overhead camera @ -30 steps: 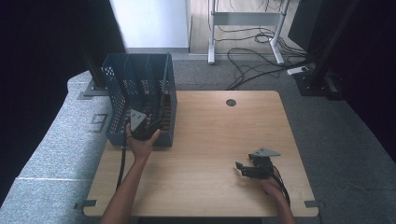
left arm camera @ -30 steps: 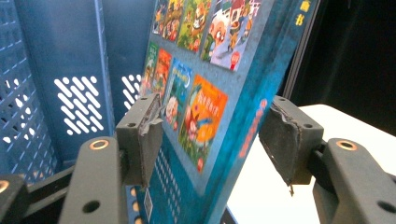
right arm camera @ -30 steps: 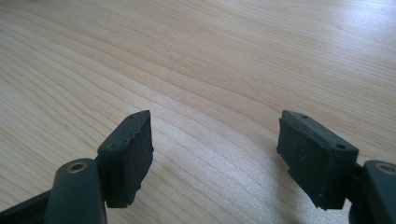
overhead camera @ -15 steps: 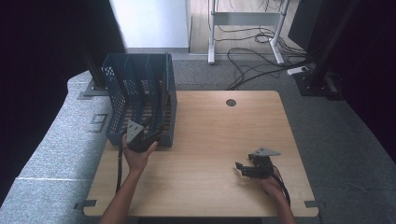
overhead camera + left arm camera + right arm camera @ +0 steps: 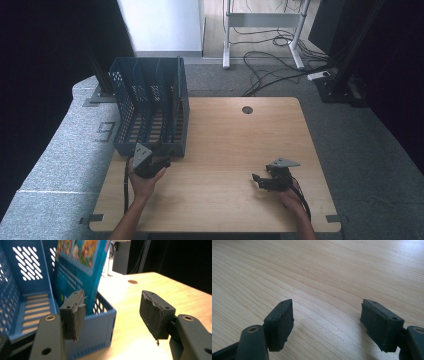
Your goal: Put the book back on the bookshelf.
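The left gripper sits at the near front corner of the blue crate, held in the person's left hand, and its jaws stand apart with nothing between them. In the left gripper view the two black pads frame the crate's low front wall; just beyond the left-hand pad a blue book with a bright picture cover stands upright inside the crate, leaning a little, close to the crate's right-hand wall. The pads do not touch the book or the crate. Ahead of the gripper and to its right lies the bare wooden table, with a small round hole farther off. The right gripper rests low over the table well apart from the left one, near the table's near right part, held in the person's right hand. Its jaws are also spread wide and empty; in the right gripper view the table's wood grain shows beyond its pads.
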Demonstrator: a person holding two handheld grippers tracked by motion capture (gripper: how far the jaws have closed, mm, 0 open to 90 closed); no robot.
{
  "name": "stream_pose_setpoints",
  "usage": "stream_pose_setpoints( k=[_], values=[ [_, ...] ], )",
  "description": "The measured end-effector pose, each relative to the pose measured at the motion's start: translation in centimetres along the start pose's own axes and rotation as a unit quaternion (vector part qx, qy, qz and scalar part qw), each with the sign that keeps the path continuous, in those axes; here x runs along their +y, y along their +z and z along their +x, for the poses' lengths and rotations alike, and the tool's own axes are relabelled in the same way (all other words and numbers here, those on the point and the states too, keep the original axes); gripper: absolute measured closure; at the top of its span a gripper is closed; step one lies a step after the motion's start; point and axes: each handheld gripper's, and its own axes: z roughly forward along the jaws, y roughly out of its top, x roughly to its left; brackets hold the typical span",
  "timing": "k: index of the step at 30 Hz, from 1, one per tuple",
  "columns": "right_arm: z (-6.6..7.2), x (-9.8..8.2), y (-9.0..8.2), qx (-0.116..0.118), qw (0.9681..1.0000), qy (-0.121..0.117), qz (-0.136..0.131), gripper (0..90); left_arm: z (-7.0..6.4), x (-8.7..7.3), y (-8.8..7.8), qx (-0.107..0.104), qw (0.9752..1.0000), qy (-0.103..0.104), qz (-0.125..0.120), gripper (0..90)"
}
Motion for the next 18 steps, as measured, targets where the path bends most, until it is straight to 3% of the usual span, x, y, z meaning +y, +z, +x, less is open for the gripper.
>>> stream_pose_setpoints(
  k=[8, 18],
  values=[
    [0.0, 0.0, 0.0, 0.001, 1.0, 0.002, 0.001, 25.6, -0.5, -2.2, -0.9, -0.013, 0.9996, -0.001, 0.027, 36.9],
    [-0.1, 0.0, 0.0, 0.002, 1.0, 0.003, 0.001, 25.7, -0.9, -3.9, -1.8, -0.036, 0.9978, -0.001, 0.055, 36.6]
  ],
)
